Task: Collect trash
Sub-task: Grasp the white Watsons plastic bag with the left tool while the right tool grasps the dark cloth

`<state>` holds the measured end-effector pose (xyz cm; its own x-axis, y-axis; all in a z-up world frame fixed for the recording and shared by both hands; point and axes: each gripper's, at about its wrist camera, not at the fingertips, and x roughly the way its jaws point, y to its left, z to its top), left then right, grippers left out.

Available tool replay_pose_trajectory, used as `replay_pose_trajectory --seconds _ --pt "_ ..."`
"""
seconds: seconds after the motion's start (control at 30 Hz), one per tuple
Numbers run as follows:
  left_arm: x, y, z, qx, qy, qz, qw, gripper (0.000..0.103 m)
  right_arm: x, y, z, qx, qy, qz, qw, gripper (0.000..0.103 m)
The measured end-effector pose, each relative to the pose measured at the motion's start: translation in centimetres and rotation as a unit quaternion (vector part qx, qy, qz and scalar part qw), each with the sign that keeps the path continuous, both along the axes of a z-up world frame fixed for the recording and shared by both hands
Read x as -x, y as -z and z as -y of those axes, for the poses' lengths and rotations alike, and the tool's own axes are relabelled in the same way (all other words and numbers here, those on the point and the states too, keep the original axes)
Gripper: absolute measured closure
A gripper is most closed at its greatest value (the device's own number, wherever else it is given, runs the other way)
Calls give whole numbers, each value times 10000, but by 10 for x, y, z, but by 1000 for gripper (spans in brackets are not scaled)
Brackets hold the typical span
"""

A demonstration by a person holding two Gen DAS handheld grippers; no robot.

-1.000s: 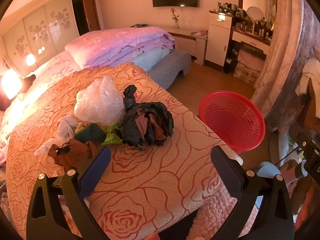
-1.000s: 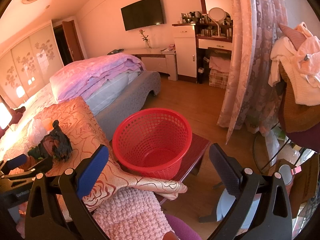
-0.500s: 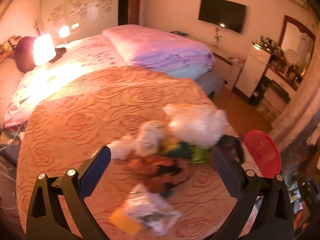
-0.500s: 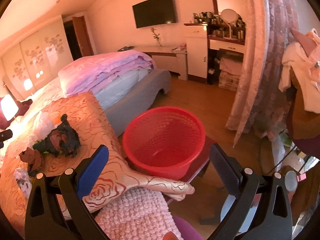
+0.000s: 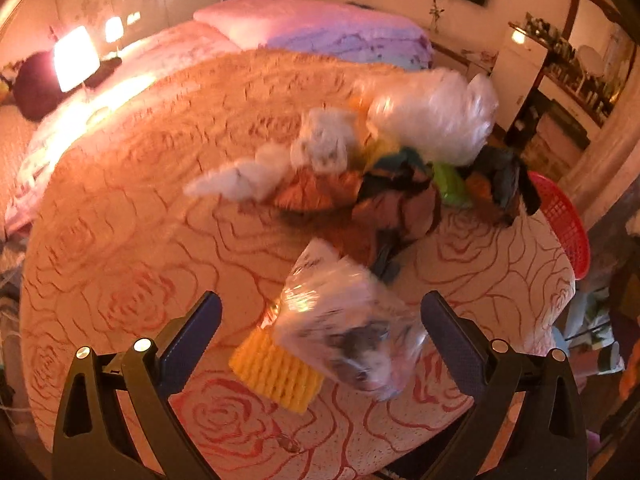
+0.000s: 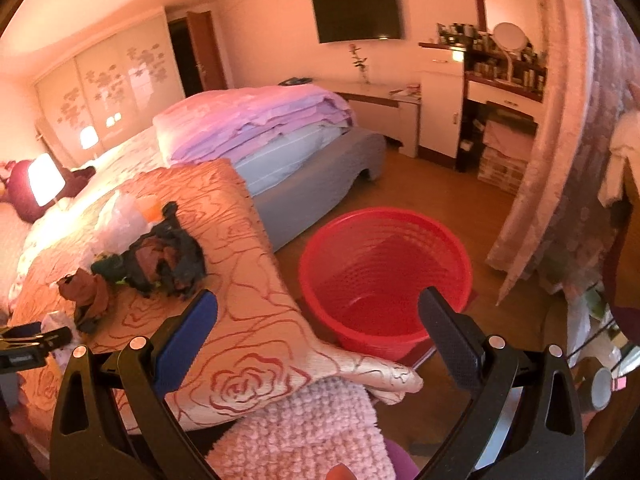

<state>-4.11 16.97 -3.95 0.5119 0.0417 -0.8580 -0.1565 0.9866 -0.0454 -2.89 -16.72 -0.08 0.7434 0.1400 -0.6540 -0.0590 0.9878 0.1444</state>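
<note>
Your left gripper (image 5: pixel 320 332) has its jaws wide apart, hovering over the rose-patterned bedspread (image 5: pixel 120 272). Between the fingers, not touched by either, lies a clear plastic bag (image 5: pixel 348 328) with something grey and white inside; contents too blurred to name. A yellow ribbed piece (image 5: pixel 276 376) pokes out from under its lower left edge.

Beyond that sits the main trash pile: a puffy clear plastic bag (image 5: pixel 436 120), white crumpled tissue (image 5: pixel 248 176), a brown wrapper (image 5: pixel 316 196), a green scrap (image 5: pixel 452 188) and a crumpled black bag (image 5: pixel 504 184). All of it is bunched together on the bedspread near the bed's far right corner. The left wrist view is motion-blurred, so fine detail is lost.

Your right gripper (image 6: pixel 318 320) is also spread wide, holding nothing. It points at the red mesh wastebasket (image 6: pixel 384 272), which stands just off the bed corner on a dark red surface. The basket looks empty; only its red bottom shows. In the left wrist view the same basket's rim (image 5: pixel 564 224) peeks out behind the pile.

From the right wrist view the trash pile (image 6: pixel 160 260) sits on the bedspread left of the basket, apart from it. A pink knitted cover (image 6: pixel 304 432) lies below the bedspread's corner.
</note>
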Motion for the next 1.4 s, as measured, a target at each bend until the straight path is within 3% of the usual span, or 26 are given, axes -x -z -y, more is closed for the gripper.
replay_pose_trajectory --seconds 0.07,0.13,0.23,0.43,0.73,1.1,1.27,1.33,1.4 --pt "0 4 -1 39 -18 -21 10000 12 -2 1 -6 31 -79 -10 10000 5" --pt "1 6 -2 61 -29 -25 10000 29 -5 2 -12 51 -162 -28 9999 5" --pt "1 9 -8 170 -108 -39 9998 44 -9 3 -20 44 -288 -64 9996 5" --pt "7 -7 -15 296 -228 280 9989 63 -19 1 -36 30 -550 -37 9985 5" --pt "12 -36 -31 415 -307 911 9945 65 -49 4 -68 -78 -1123 -142 9935 6" --pt "14 -58 -30 328 -73 1377 9899 65 -80 22 -122 -232 -2202 -576 9735 6" --pt "13 -59 -28 266 -7 1399 9898 65 -86 31 -133 -188 -2279 -685 9711 6" --pt "11 -56 -28 262 -21 1367 9903 65 -86 31 -133 -182 -2311 -707 9702 16" --pt "11 -55 -28 256 -25 1354 9905 65 -87 34 -132 -204 -2378 -787 9679 37"
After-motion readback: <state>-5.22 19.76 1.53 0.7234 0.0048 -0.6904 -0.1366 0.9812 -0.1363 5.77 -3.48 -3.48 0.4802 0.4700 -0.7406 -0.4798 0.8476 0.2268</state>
